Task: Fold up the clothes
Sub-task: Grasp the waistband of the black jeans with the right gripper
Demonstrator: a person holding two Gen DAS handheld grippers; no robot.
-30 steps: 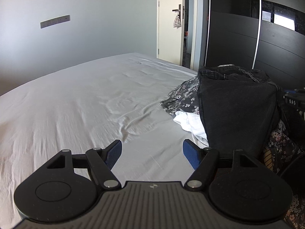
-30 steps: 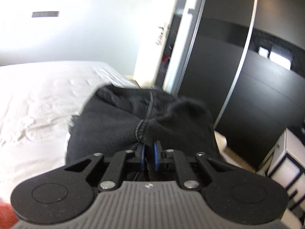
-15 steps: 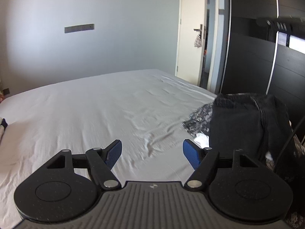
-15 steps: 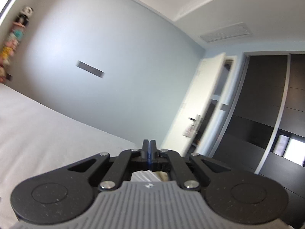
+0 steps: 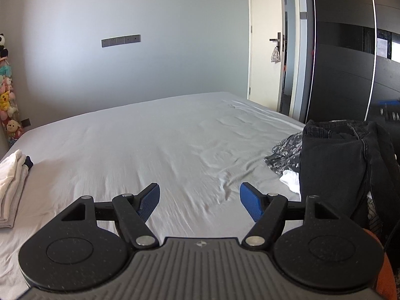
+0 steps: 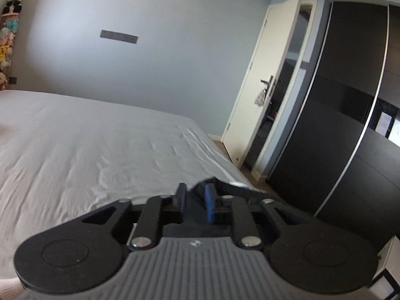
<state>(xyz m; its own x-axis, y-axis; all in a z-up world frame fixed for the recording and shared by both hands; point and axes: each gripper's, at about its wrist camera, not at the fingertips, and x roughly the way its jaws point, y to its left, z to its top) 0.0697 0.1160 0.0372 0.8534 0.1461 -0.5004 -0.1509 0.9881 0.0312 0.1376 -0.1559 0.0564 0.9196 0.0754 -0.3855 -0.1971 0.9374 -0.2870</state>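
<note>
Left gripper [image 5: 199, 201]: jaws spread wide, nothing between the blue pads [image 5: 150, 201]; it hangs over the near part of the bed, angled down at the sheet.
Right gripper [image 6: 195, 201]: jaws part-way apart and just been opening; a dark fold of cloth pokes up between and beyond the pads [image 6: 209, 203], but whether either pad touches it I cannot tell; the picture is blurred.
Black garment [image 5: 335, 165]: draped in a folded heap at the right edge of the bed, in the left wrist view; seams and a waistband-like edge show at its top.
Patterned garment [image 5: 285, 153]: dark with small pale print, lying under and to the left of the black garment.
White garment [image 5: 290, 181]: a crumpled corner sticks out at the foot of the black garment.
Folded stack [image 5: 11, 182]: pale folded clothes at the left edge of the bed, well apart from the heap.
Bed [image 5: 155, 145]: white sheet, lightly creased toward the right side.
Door [image 5: 263, 50]: ajar, a small pouch hanging from its handle.
Wardrobe [image 5: 350, 62]: dark, glossy, on the right.
Plush toys [image 5: 6, 95]: a column on the left wall.
</note>
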